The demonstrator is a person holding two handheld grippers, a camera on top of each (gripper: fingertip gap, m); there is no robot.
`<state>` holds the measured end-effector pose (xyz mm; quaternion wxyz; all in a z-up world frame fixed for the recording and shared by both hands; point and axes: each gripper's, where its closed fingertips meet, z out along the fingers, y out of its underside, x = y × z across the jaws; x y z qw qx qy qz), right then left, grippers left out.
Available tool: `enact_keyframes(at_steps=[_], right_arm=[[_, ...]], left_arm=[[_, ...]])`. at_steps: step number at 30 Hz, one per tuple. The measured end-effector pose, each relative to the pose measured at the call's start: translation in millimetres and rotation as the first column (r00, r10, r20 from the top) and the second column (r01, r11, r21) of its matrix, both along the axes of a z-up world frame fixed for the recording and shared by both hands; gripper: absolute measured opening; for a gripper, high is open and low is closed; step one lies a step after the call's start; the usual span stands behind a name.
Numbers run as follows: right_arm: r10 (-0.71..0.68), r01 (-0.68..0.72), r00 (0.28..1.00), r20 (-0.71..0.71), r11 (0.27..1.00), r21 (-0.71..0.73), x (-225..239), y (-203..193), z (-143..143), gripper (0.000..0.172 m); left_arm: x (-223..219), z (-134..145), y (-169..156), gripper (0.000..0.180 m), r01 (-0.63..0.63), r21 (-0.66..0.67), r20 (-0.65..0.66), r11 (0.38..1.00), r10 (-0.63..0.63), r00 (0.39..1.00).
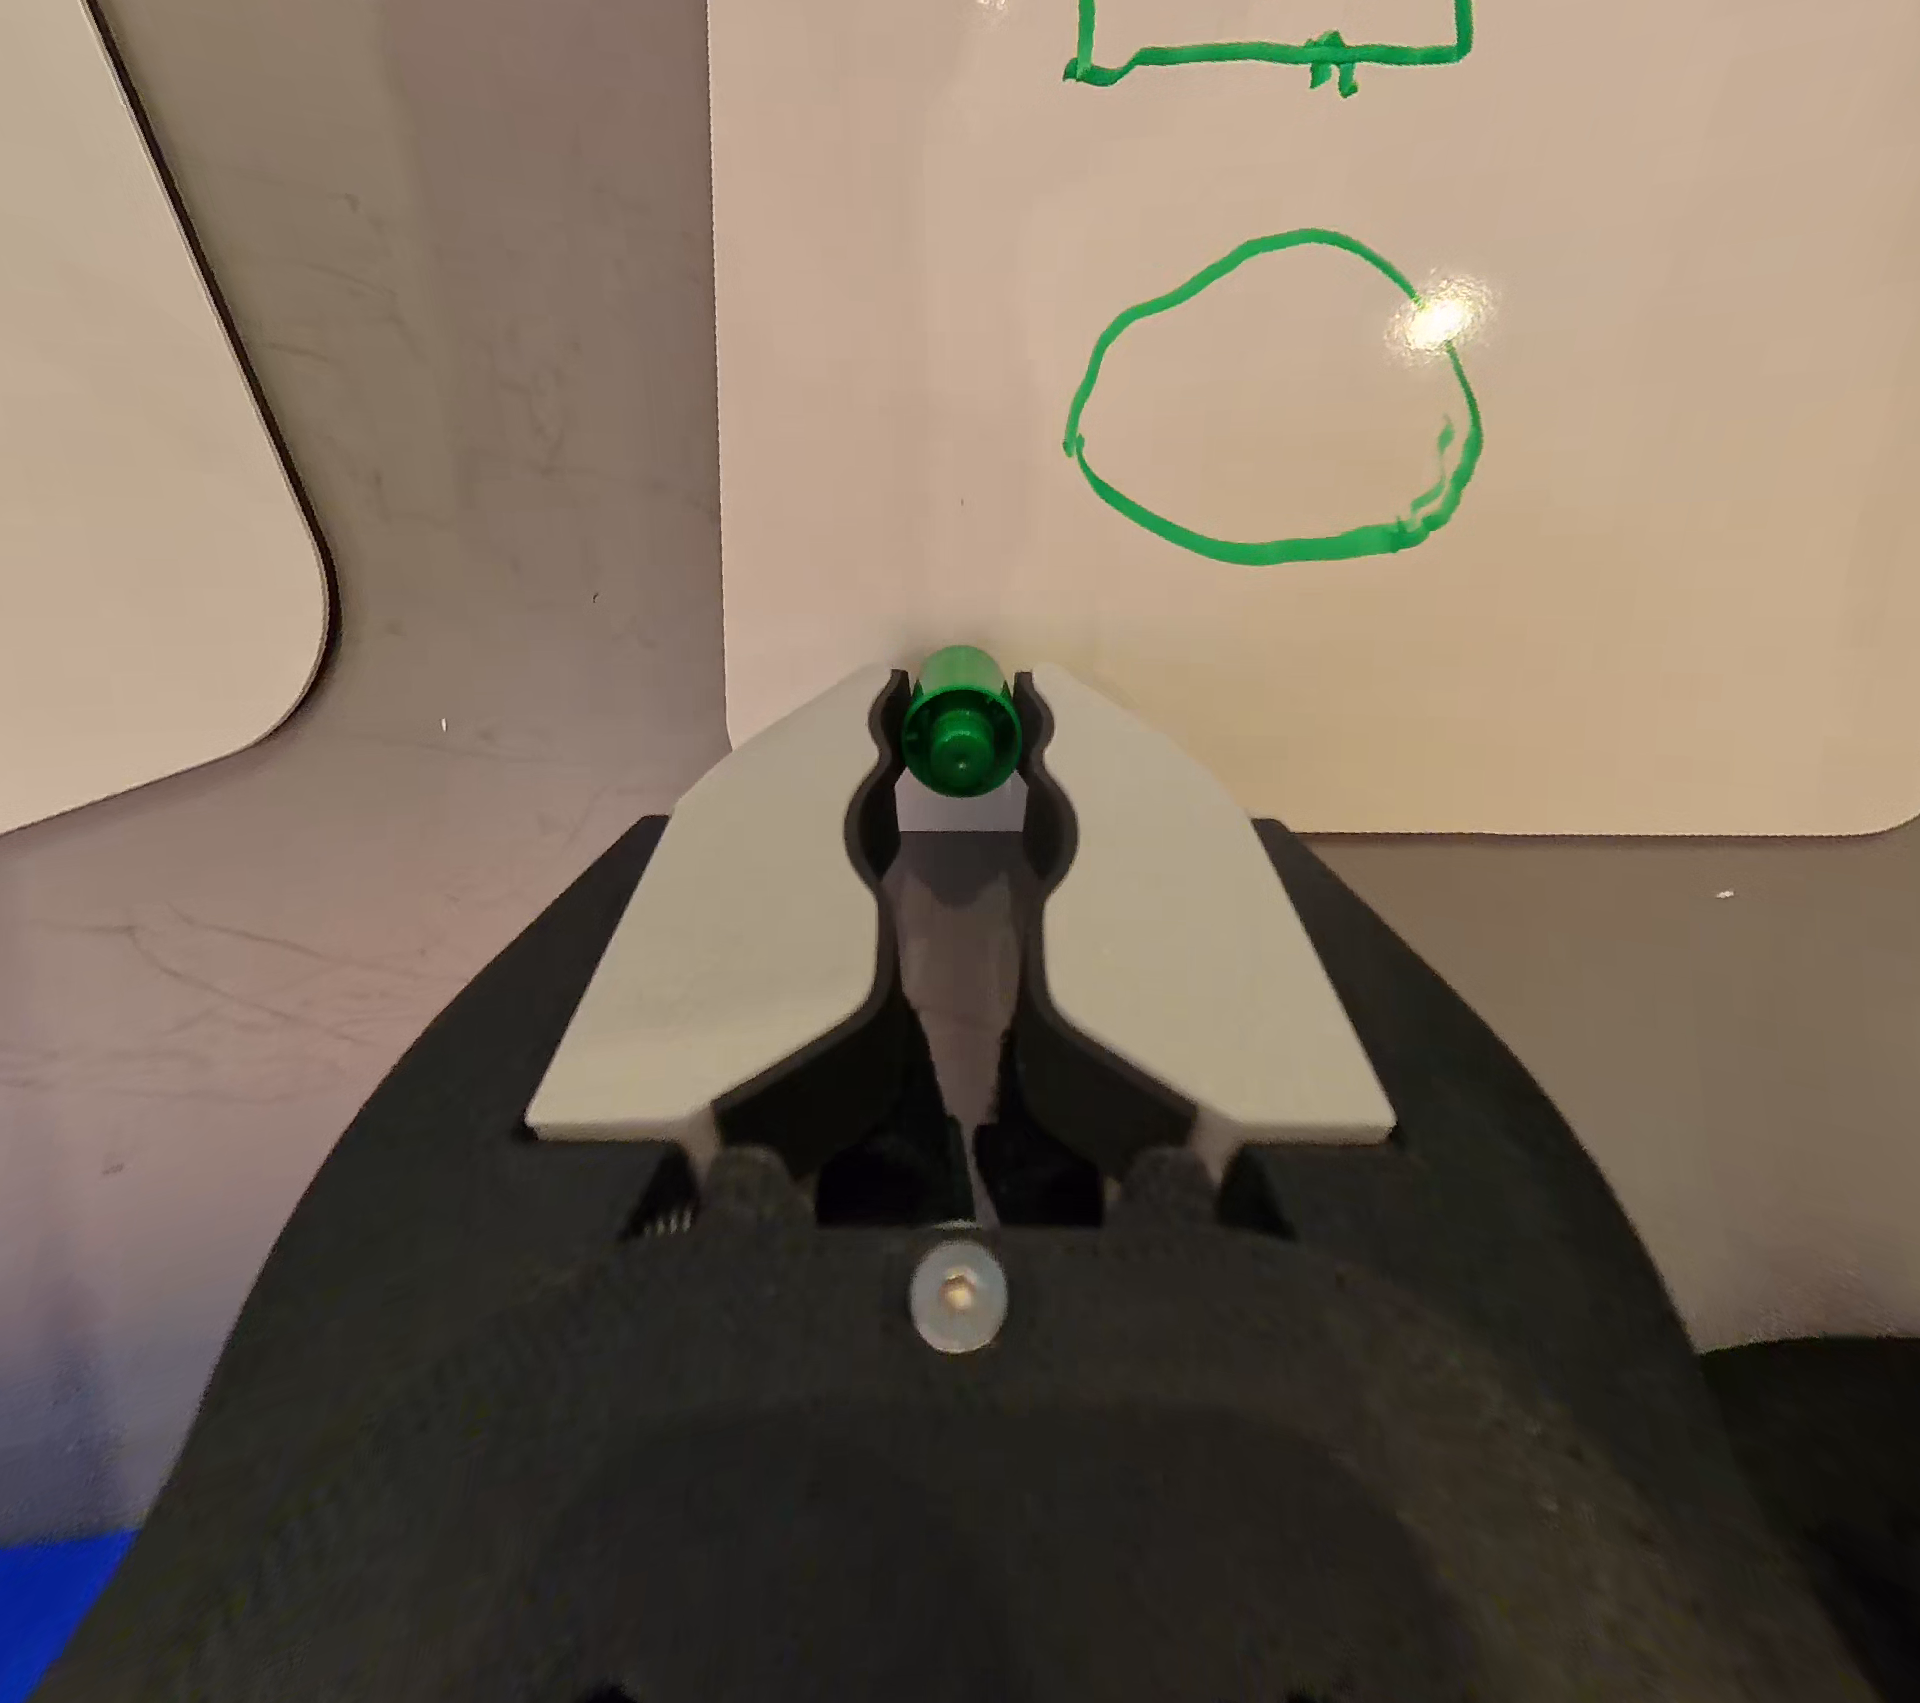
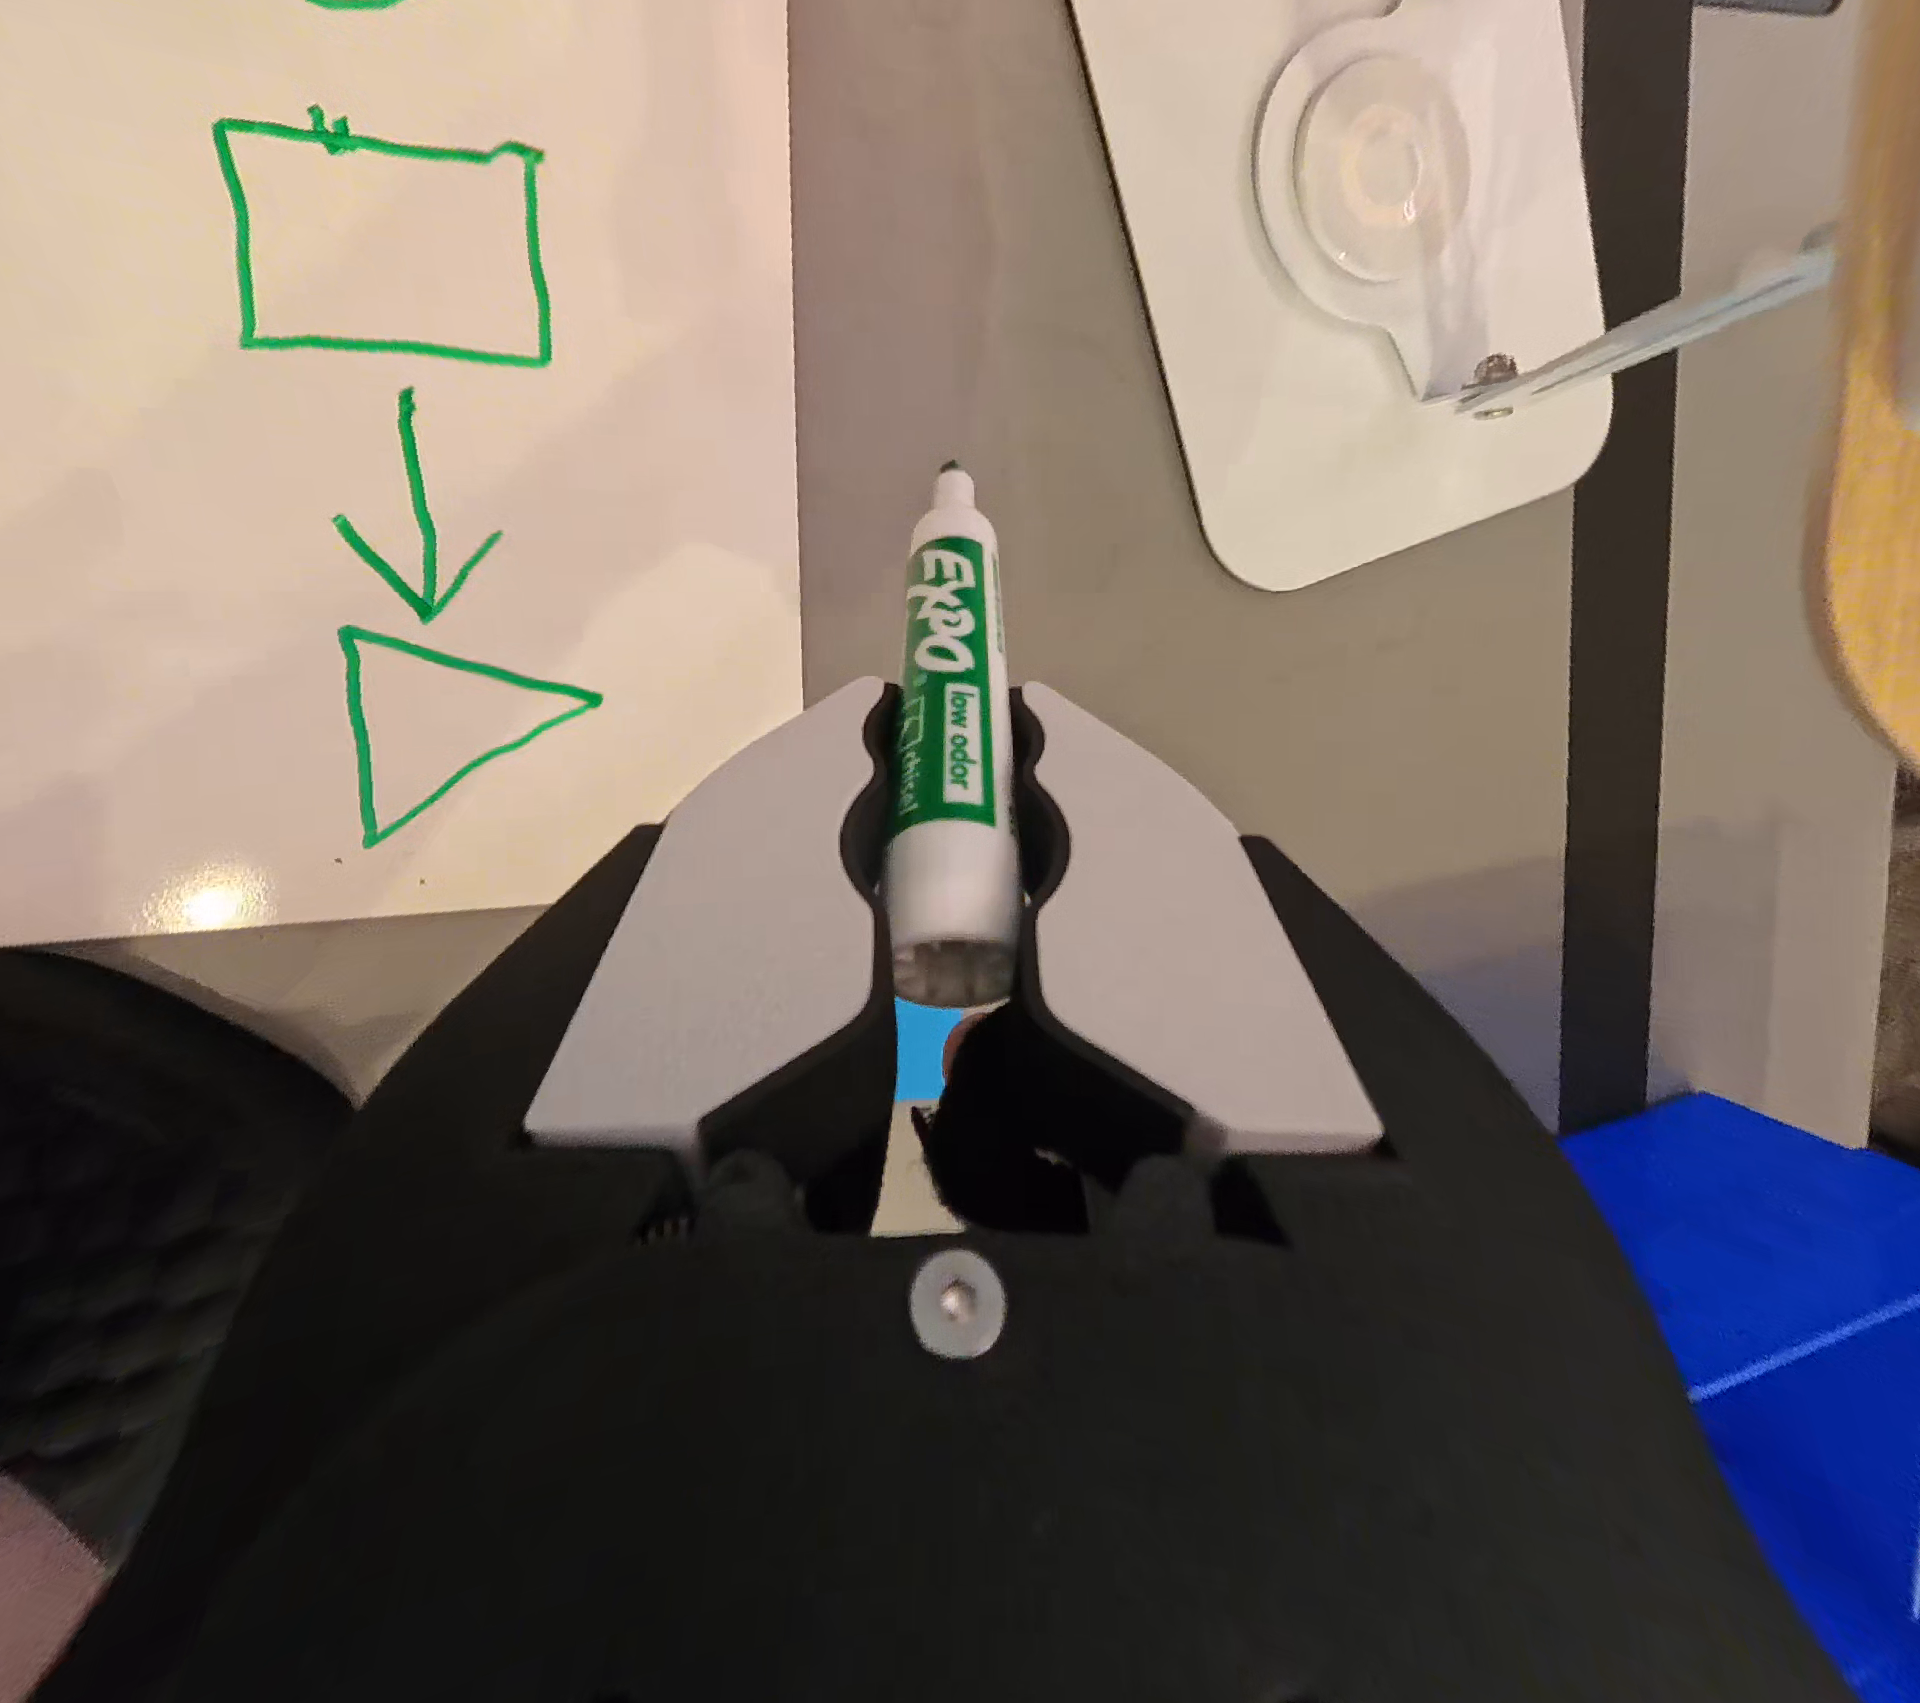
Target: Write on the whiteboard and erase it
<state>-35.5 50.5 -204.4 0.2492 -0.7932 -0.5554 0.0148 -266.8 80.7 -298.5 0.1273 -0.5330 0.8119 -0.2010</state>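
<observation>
Pressing from both sides, the right gripper (image 2: 951, 718) clamps the uncapped green marker (image 2: 951, 718), its tip beside the whiteboard (image 2: 644, 95) edge. The left gripper (image 1: 958, 718) clamps the green cap (image 1: 958, 734) over the whiteboard's lower part. Only the right view shows the arrow (image 2: 418, 510) and triangle (image 2: 436, 728).

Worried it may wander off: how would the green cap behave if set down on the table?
The green cap, clamped in the left tongs, looks round and smooth, so on its side it would probably roll. It seems small, hard plastic: likely light, stiff, easily nudged. Stood on its end, it might stay put.
</observation>
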Motion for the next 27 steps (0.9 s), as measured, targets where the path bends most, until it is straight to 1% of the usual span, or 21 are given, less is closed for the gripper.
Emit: enact_keyframes(at_steps=[3, 6, 9, 12, 14, 19, 22, 24, 27], right_arm=[[0.001, -0.001, 1.000, -0.010, 0.999, 0.036, -5.1, 0.6, 5.6, 0.021], [0.025, -0.026, 1.000, 0.016, 0.996, 0.083, -15.4, -1.3, 6.9, 0.020], [0.056, -0.052, 0.998, -0.025, 0.989, 0.138, -27.8, -6.2, 13.2, 0.020], [0.075, -0.055, 0.992, -0.096, 0.979, 0.195, -35.3, -4.9, 28.5, 0.020], [0.097, -0.062, 0.983, -0.158, 0.976, 0.209, -42.7, -2.9, 35.4, 0.021], [0.175, -0.125, 0.961, -0.213, 0.966, 0.226, -63.0, 6.8, 40.7, 0.021], [0.235, -0.182, 0.937, -0.260, 0.960, 0.215, -74.9, 7.2, 43.7, 0.021], [0.245, -0.192, 0.933, -0.262, 0.958, 0.212, -72.9, 8.1, 44.0, 0.021], [0.255, -0.189, 0.922, -0.293, 0.954, 0.233, -67.4, 11.9, 52.6, 0.021]], left_arm=[[0.0, -0.1, -0.2, 0.020, 0.000, 0.004, 0.004, 1.000, 0.000, 1.000], [0.6, 0.2, -0.6, 0.020, 0.013, -0.010, 0.008, 1.000, -0.013, 1.000], [2.3, 3.3, -2.7, 0.019, 0.010, -0.055, 0.028, 0.998, -0.009, 1.000], [9.5, 21.2, -7.5, 0.020, 0.013, -0.075, 0.106, 0.997, -0.005, 0.994], [14.7, 35.9, -10.0, 0.020, 0.015, -0.073, 0.166, 0.997, -0.003, 0.986], [28.4, 65.5, -11.9, 0.020, -0.004, -0.055, 0.295, 0.998, 0.020, 0.955], [38.5, 82.6, -5.7, 0.020, -0.037, -0.041, 0.360, 0.998, 0.049, 0.932], [46.9, 99.7, 0.5, 0.020, -0.061, -0.028, 0.417, 0.998, 0.067, 0.907], [57.1, 122.3, 3.6, 0.020, -0.046, -0.029, 0.467, 0.998, 0.055, 0.883]])
